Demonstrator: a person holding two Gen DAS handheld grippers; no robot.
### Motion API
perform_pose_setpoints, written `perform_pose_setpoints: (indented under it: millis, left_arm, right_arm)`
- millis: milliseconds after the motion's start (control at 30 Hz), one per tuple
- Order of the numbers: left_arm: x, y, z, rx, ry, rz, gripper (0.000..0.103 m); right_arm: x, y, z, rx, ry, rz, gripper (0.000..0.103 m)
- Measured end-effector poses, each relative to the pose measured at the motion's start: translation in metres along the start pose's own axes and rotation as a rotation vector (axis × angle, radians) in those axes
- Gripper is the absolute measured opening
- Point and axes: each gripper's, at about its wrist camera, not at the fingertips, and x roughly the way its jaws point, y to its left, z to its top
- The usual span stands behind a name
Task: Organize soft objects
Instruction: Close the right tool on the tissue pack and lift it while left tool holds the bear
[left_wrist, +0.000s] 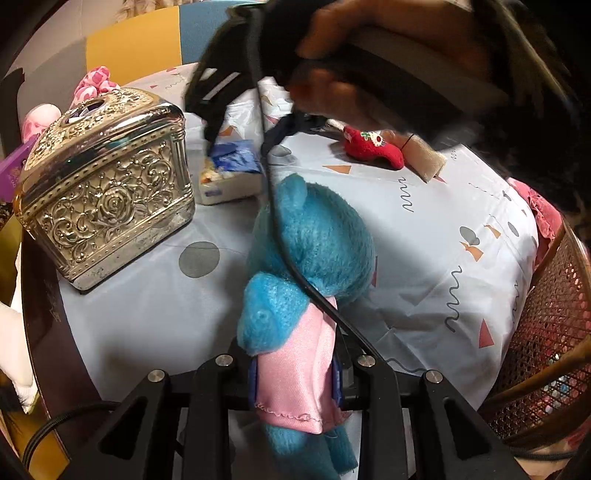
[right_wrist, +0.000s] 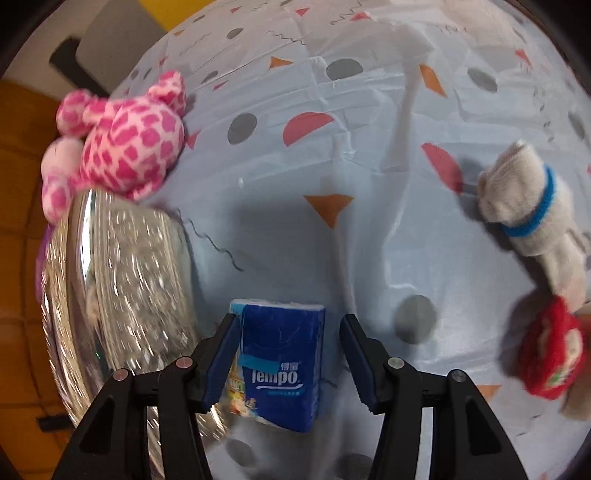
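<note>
Blue plush toy (left_wrist: 314, 236) clamped in left tool (left_wrist: 295, 373); right tool (right_wrist: 288, 354) straddles tissue pack (right_wrist: 280, 365).

**Even indoor light, fisheye warp, patches of motion blur**

Both views bow outward, with dark vignetted corners. The embossed silver metal box (left_wrist: 107, 188) throws bright glare, and smears into streaks in the right wrist view (right_wrist: 122, 306). A blurred hand (left_wrist: 369, 74) darkens the left wrist view's top. Soft shadow pools on the pale patterned tablecloth (right_wrist: 295, 155).
</note>
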Motion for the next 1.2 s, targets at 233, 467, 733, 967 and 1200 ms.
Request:
perform_pose_setpoints:
  millis: [233,467,733,967,1200]
  left_arm:
    - [0.003,-0.001,0.003,-0.012,0.005,0.001,0.030]
    - [0.005,-0.003,0.006,-0.016,0.011,0.005,0.030]
    - [0.007,-0.001,0.005,-0.014,0.016,0.005,0.030]
    - [0.008,0.000,0.006,-0.012,0.021,0.000,0.030]
    - [0.010,0.002,0.008,-0.016,0.028,-0.005,0.031]
  right_arm:
    - [-0.026,-0.039,-0.023,-0.058,0.004,-0.112,0.056]
    - [-0.060,-0.053,-0.045,-0.148,-0.065,-0.007,0.061]
    - [-0.063,-0.001,-0.092,-0.744,-0.027,-0.250,0.071]
    - [-0.040,0.027,-0.105,-1.034,0.027,-0.405,0.072]
    - [-0.015,0.045,-0.095,-1.106,0.076,-0.401,0.069]
